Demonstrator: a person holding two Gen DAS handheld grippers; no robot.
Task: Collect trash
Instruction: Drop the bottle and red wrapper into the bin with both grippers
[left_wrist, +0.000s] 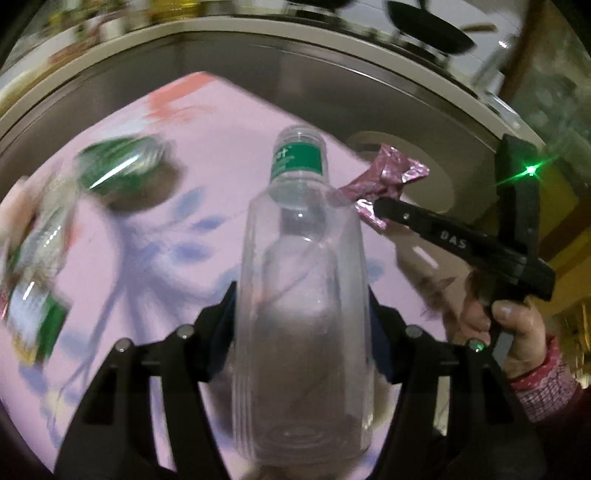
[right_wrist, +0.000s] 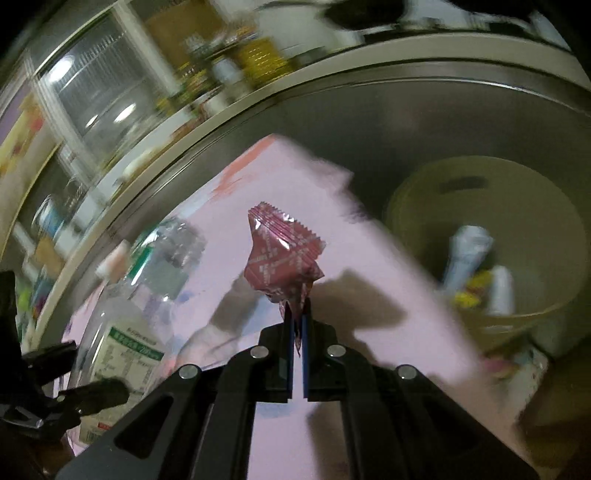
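My left gripper is shut on a clear empty plastic bottle with a green label near its open neck, held above the pink floral tablecloth. The same bottle shows at the left of the right wrist view. My right gripper is shut on the corner of a crinkled pink wrapper, lifted over the cloth. In the left wrist view that wrapper sticks out from the right gripper's fingertips, just right of the bottle's neck. A round beige bin with trash inside stands to the right.
A crushed green can and other blurred packaging lie on the cloth at the left. A steel counter edge curves behind the table, with a dark pan above. A hand in a patterned pink sleeve holds the right gripper.
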